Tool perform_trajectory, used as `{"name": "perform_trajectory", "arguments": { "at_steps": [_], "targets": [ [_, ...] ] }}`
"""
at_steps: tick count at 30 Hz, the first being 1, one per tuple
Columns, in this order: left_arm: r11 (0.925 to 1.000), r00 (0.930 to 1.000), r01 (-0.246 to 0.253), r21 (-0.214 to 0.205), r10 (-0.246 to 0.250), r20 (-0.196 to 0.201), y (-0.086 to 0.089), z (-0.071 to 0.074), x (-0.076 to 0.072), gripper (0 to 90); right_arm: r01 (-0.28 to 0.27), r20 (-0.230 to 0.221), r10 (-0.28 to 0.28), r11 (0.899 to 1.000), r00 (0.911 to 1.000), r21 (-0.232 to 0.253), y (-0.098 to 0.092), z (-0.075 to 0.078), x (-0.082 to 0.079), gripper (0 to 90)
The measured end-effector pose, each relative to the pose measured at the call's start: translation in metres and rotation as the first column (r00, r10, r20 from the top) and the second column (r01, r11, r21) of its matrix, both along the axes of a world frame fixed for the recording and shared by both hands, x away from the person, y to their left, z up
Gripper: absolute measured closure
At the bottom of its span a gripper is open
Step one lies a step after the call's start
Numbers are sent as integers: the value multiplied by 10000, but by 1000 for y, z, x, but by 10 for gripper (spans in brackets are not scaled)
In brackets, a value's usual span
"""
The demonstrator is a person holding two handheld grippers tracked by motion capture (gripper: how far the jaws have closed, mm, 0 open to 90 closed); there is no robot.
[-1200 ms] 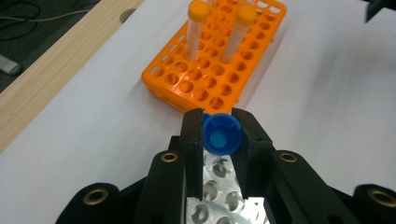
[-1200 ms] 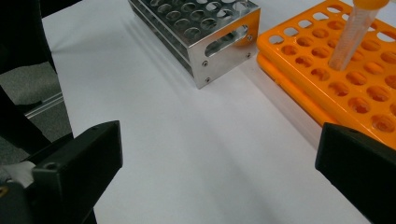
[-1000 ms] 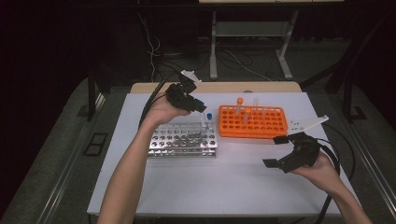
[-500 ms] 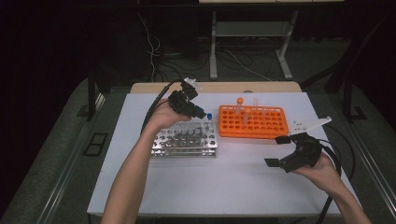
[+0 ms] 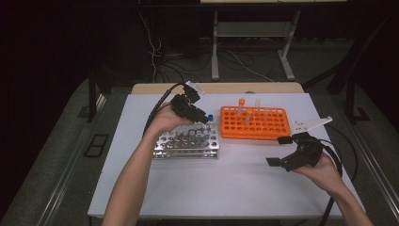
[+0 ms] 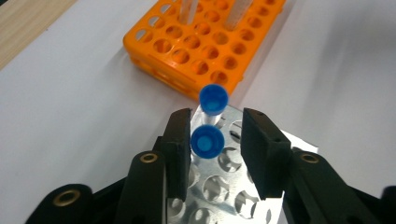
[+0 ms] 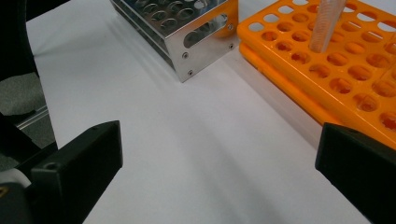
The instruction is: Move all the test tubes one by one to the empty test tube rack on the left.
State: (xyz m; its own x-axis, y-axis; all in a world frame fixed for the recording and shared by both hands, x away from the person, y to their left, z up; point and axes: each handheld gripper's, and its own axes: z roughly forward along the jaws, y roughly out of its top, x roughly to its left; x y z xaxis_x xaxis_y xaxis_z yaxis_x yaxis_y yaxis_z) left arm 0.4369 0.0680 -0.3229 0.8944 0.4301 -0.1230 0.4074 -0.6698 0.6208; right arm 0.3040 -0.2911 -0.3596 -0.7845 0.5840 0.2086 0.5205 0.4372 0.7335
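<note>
On the white table [image 5: 235,183], the left gripper [image 6: 215,140], jaws just opening, stands slack around 1 blue-capped tube [image 6: 207,141].

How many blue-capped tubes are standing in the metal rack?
2. One blue-capped tube sits between the left gripper's opened jaws; the other stands just beyond it, at the metal rack's corner nearest the orange rack.
</note>
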Motion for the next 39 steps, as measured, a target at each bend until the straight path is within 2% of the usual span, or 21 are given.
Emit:
{"name": "perform_trajectory", "arguments": {
  "at_steps": [3,7,11,14,17,18,25,32,39],
  "targets": [
    [10000,9999,-59,-75,60,110,2,5,-4,543,71,6,-71,10000,10000,-14,-2,1,4,3],
    [9990,9986,-362,-256,371,379,8,16,-12,439,250,13,-249,9997,9997,-66,-6,4,11,3],
    [9968,9963,-510,-619,550,662,15,28,-23,344,371,61,-370,9991,9993,-182,-9,7,21,3],
    [9947,9954,-556,-863,619,726,20,34,-32,266,461,26,-461,9985,9989,-292,-10,9,29,3],
    [9941,9937,-549,-940,636,921,25,37,-42,197,583,4,-584,9971,9983,-489,-11,9,38,3],
    [9937,9937,-551,-977,641,921,26,37,-46,152,614,11,-614,9966,9981,-541,-11,9,42,3],
    [9879,9908,-794,-1329,929,984,36,38,-69,0,857,-116,-866,9945,9962,-595,-14,5,65,3],
    [9838,9878,-851,-1580,1041,1159,46,36,-90,0,989,-54,-993,9939,9950,-480,-15,-1,83,4],
    [9824,9876,-738,-1715,958,1243,50,32,-106,0,1393,-160,-1401,9892,9900,-459,-17,-15,102,4]
  ]
}}
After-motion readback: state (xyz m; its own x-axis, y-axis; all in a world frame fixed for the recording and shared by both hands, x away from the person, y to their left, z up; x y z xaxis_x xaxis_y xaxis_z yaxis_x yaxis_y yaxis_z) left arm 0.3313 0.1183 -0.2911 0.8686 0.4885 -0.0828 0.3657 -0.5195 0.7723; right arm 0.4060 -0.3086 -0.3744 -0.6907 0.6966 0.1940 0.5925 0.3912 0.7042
